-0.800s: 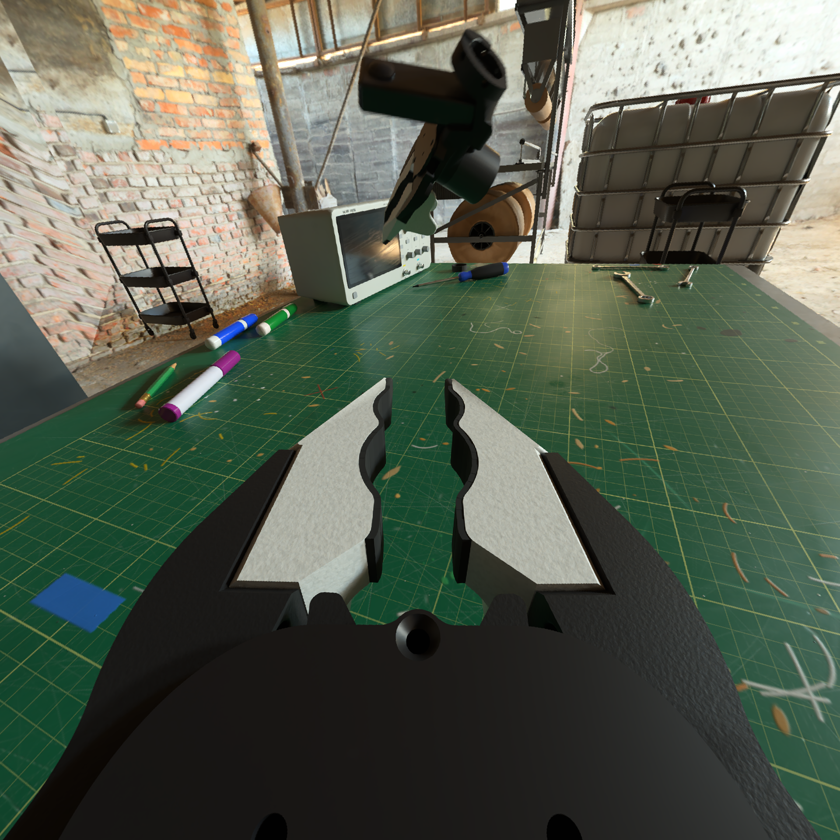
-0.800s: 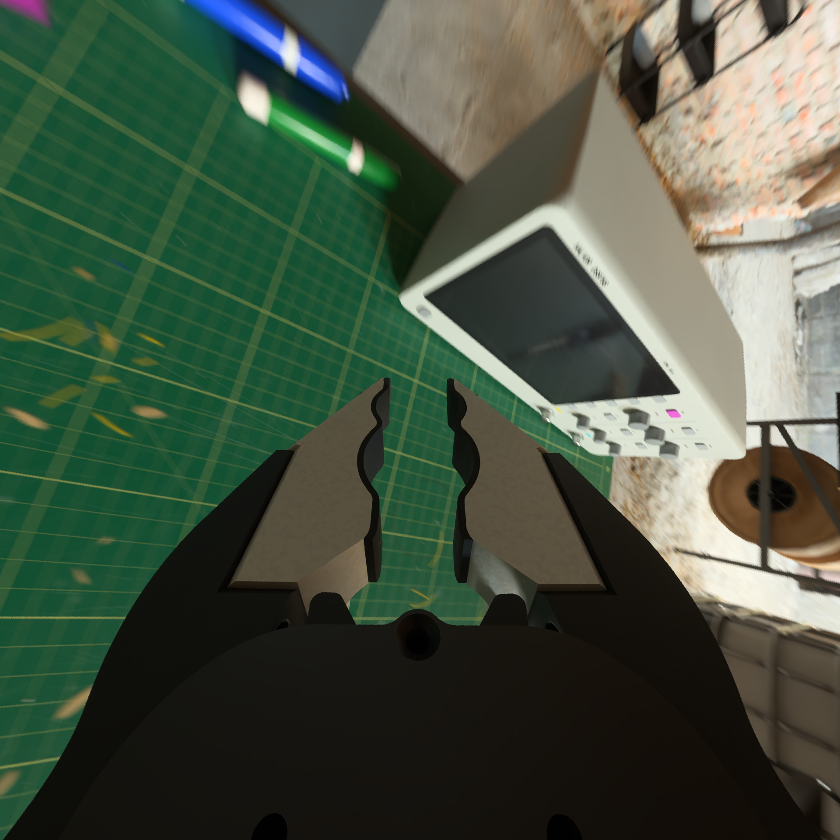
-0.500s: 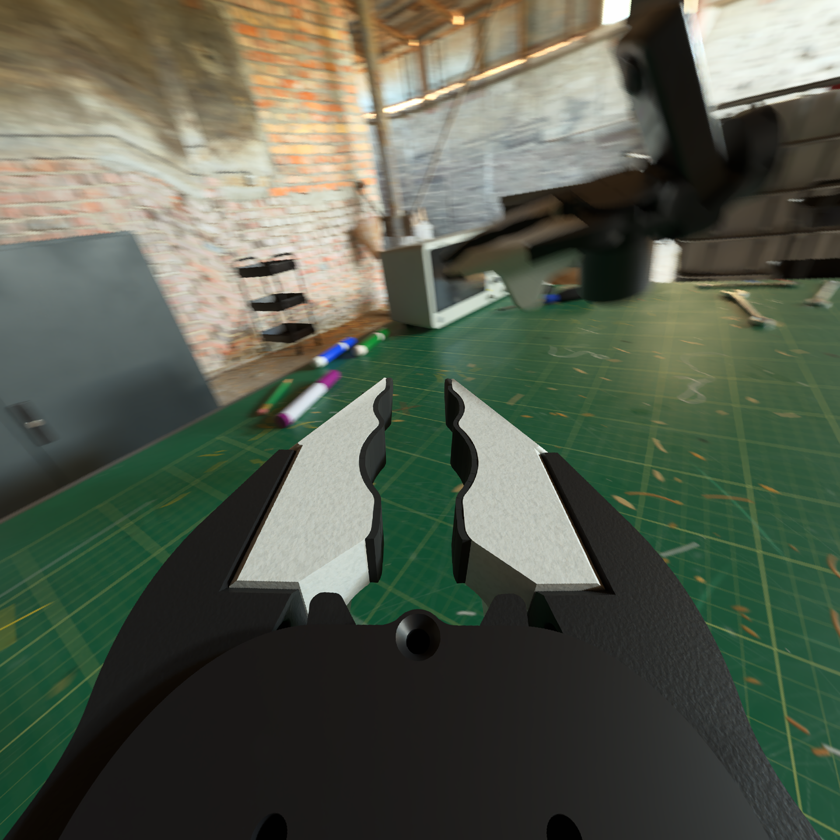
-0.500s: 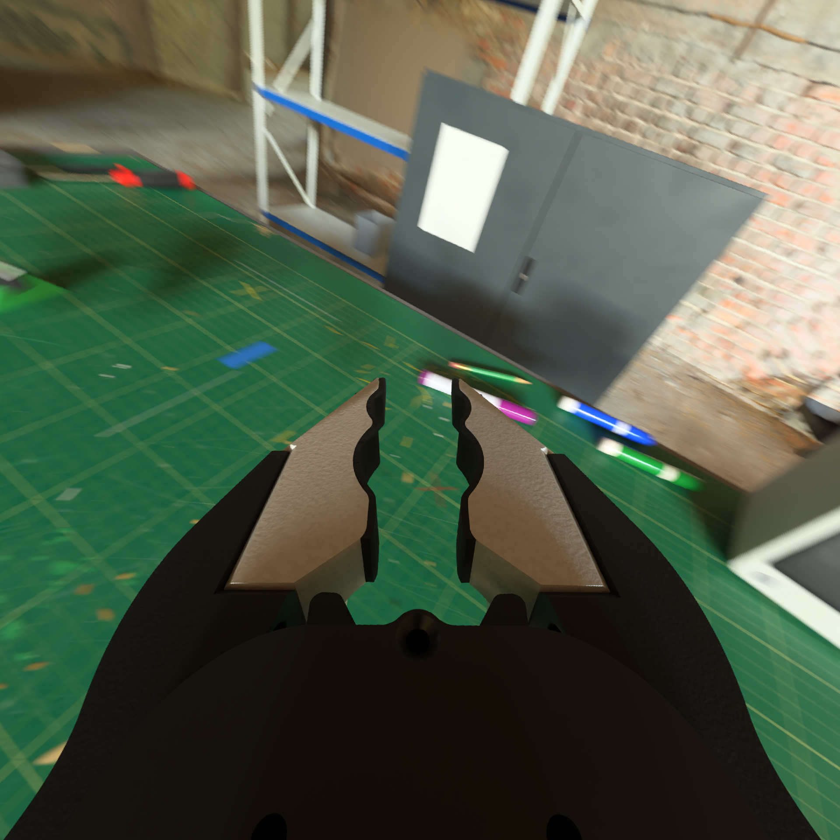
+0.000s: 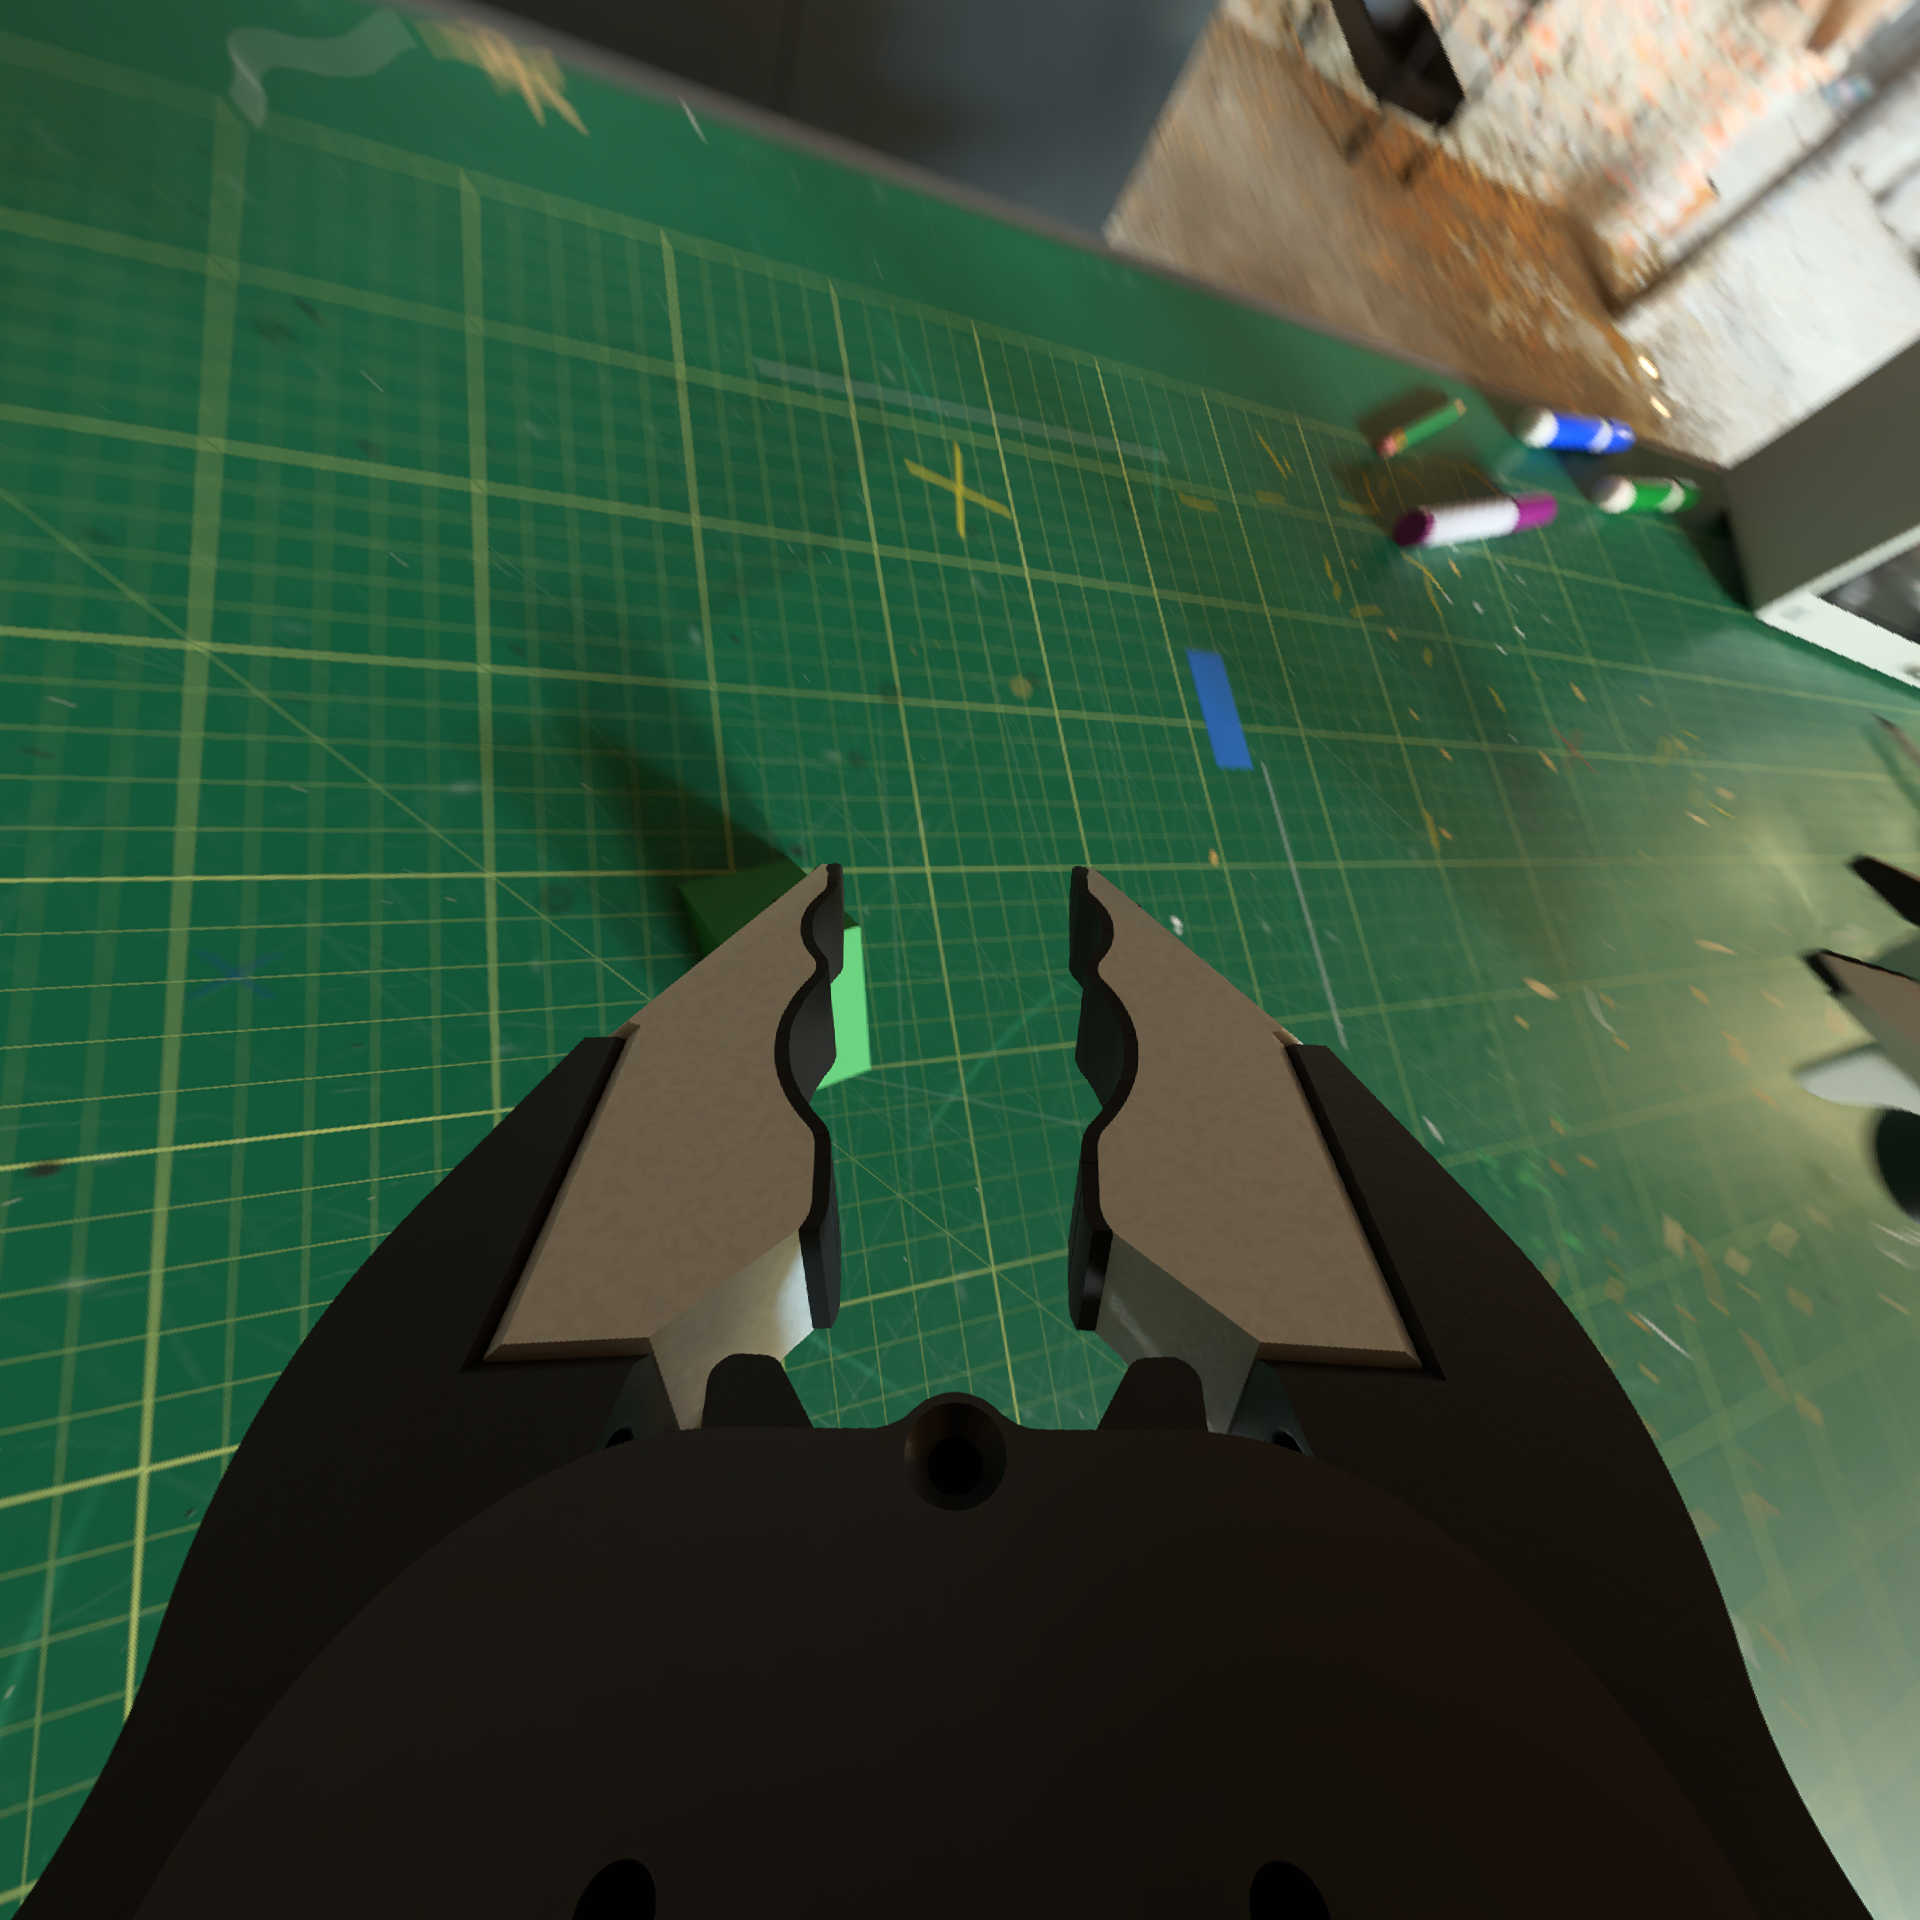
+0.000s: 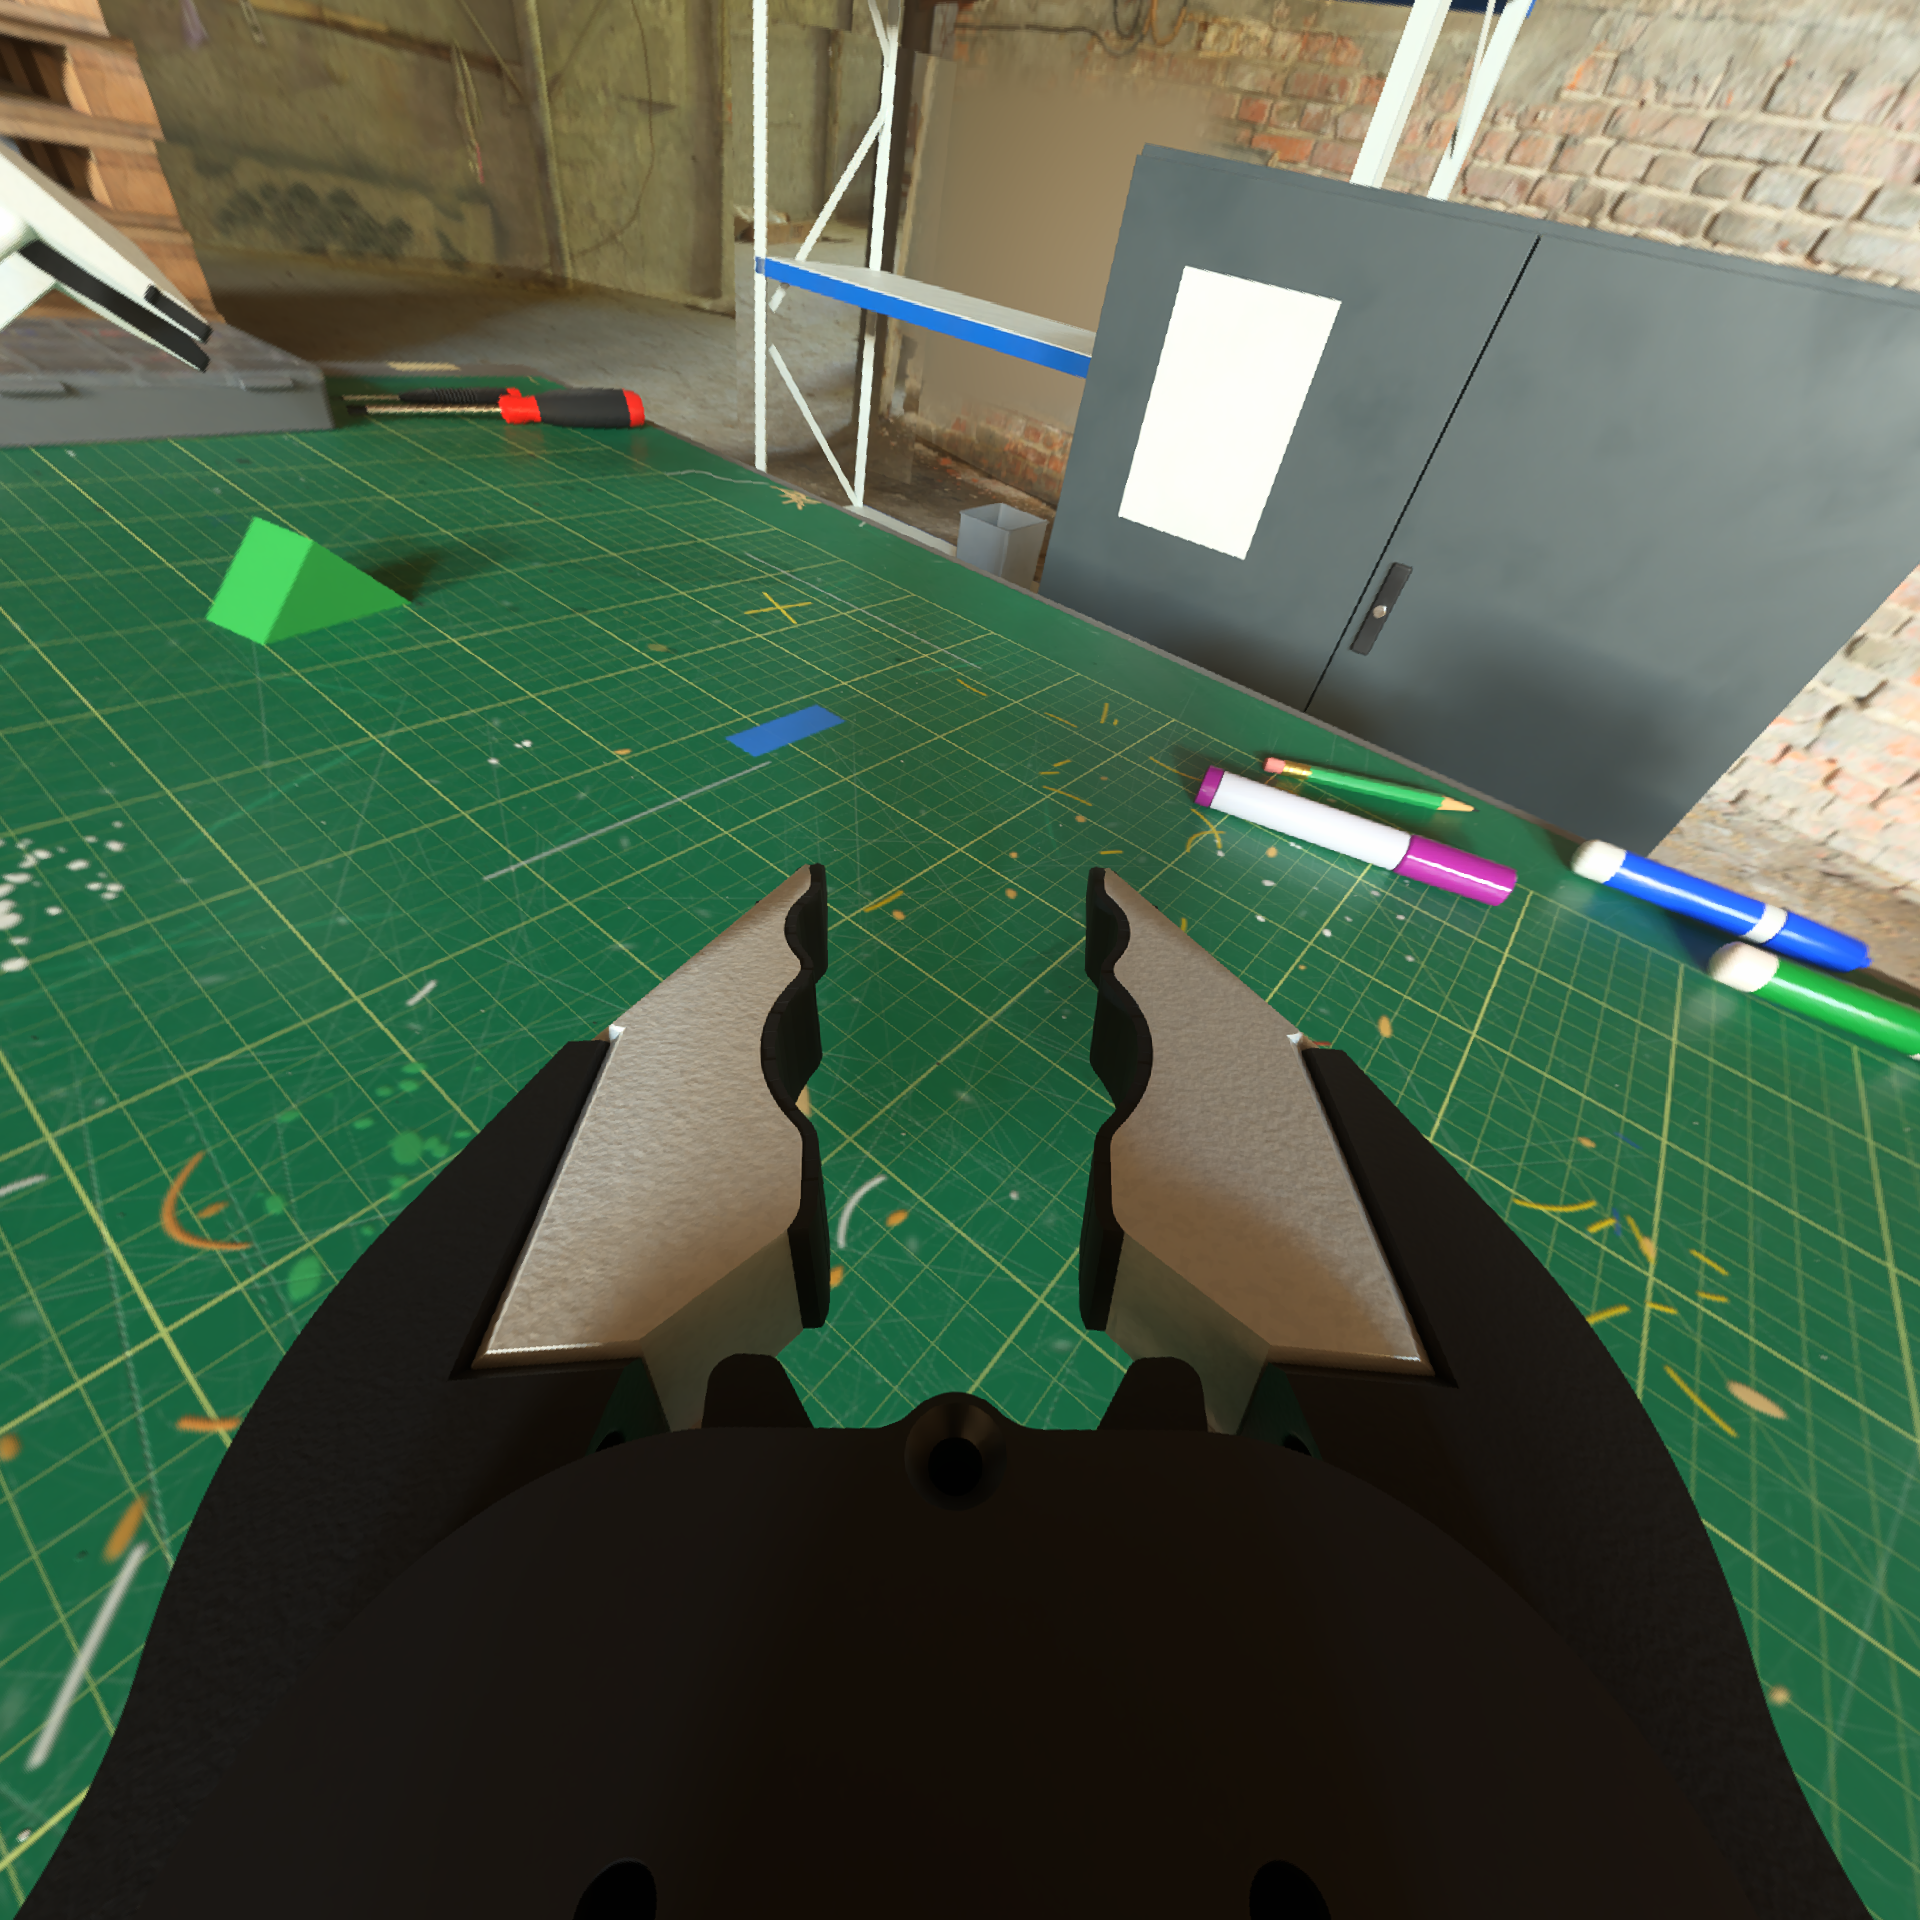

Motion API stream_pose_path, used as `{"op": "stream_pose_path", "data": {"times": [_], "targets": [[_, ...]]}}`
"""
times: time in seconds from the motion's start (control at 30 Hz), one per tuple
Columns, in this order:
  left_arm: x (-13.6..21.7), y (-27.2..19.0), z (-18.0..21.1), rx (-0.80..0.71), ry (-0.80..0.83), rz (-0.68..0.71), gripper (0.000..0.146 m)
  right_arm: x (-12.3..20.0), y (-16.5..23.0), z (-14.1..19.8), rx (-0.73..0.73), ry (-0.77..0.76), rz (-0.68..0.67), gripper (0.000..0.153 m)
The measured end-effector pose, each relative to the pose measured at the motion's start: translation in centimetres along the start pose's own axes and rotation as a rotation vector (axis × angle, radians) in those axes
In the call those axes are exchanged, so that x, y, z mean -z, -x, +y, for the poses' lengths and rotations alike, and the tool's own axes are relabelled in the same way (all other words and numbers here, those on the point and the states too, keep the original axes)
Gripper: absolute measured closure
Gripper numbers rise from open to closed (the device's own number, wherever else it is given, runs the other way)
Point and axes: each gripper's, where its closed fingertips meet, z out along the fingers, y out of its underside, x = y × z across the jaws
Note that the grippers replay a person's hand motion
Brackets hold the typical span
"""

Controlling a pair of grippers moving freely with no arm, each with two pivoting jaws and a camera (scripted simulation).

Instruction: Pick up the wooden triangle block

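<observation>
Below left claw (image 5: 951, 883), off-centre: triangle block (image 5: 847, 1003).

The left gripper (image 5: 951, 883) hangs over a green cutting mat (image 5: 416, 520), jaws spread and empty. A green triangle block (image 5: 847, 1003) lies on the mat, partly hidden behind one finger. A blue patch (image 5: 1218, 709) and markers (image 5: 1475, 517) lie farther off.
</observation>
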Motion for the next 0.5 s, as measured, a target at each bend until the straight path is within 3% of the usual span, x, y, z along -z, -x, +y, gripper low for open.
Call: {"op": "stream_pose_path", "data": {"times": [0.1,0.2,0.27,0.5], "targets": [[-0.9,0.8,0.3,-0.028,0.159,0.051,0.102,0.1,0.1,0.1,0.057,0.005,0.017,0.102],[-1.0,3.2,1.2,-0.123,0.335,-0.139,0.096,0.2,0.1,0.2,0.102,0.007,0.027,0.101],[-1.3,4.5,1.9,-0.088,0.408,-0.268,0.093,0.3,-0.1,0.1,0.113,0.004,0.043,0.100],[-3.2,2.9,2.7,0.419,0.380,-0.175,0.092,0.3,-0.4,0.2,0.094,-0.004,0.046,0.100]]}}
